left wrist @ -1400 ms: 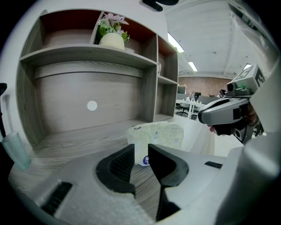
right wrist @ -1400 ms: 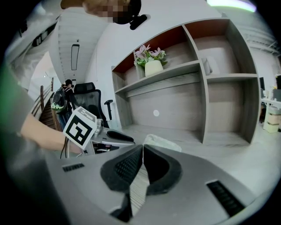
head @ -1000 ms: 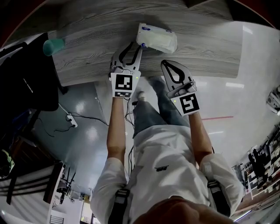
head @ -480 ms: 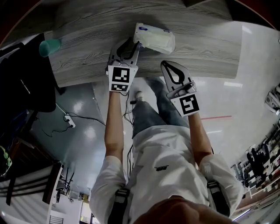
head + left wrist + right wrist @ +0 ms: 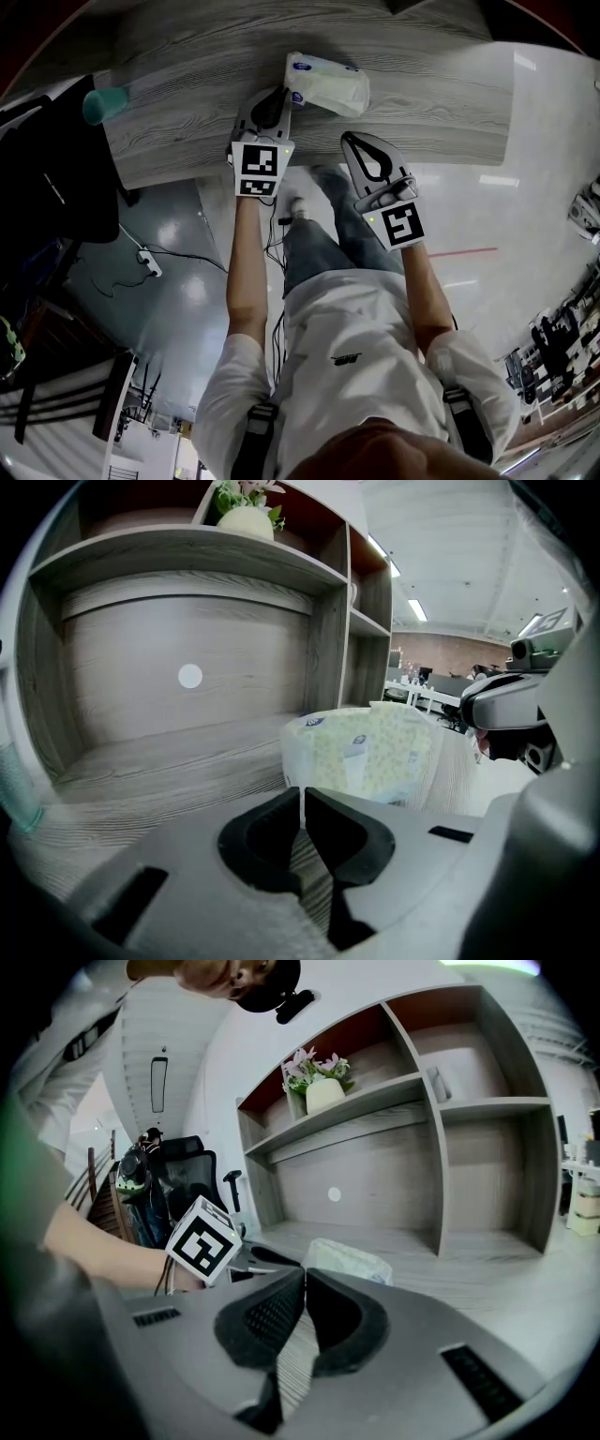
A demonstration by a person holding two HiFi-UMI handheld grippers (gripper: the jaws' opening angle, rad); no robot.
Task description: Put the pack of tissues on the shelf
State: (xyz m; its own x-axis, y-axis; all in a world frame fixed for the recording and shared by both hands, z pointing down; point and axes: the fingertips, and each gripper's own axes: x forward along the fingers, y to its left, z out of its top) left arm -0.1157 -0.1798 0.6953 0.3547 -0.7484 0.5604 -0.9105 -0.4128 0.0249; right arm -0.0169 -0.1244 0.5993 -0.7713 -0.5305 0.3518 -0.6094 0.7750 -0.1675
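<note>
While your left tool (image 5: 284,96) is pressed together on the thin near edge of the pack of tissues (image 5: 326,82), the pack itself lies on the wood-grain tabletop (image 5: 178,103), close to its front edge and in front of the shelf (image 5: 187,560). In the left gripper view only a sliver of white wrapper shows between the shut jaws, so you seem to have film there, not the body of the pack. Expect it to be light, soft and squashy, with a slick plastic skin. Held by an edge like this, it will likely droop and swing, and the film could slip out or tear. A hold across the narrow middle, with the jaws spread wide and brought in on the tissue bulk, would carry it more surely. Your right tool (image 5: 347,141) hangs apart at the tabletop's front edge, its jaws together on nothing.
</note>
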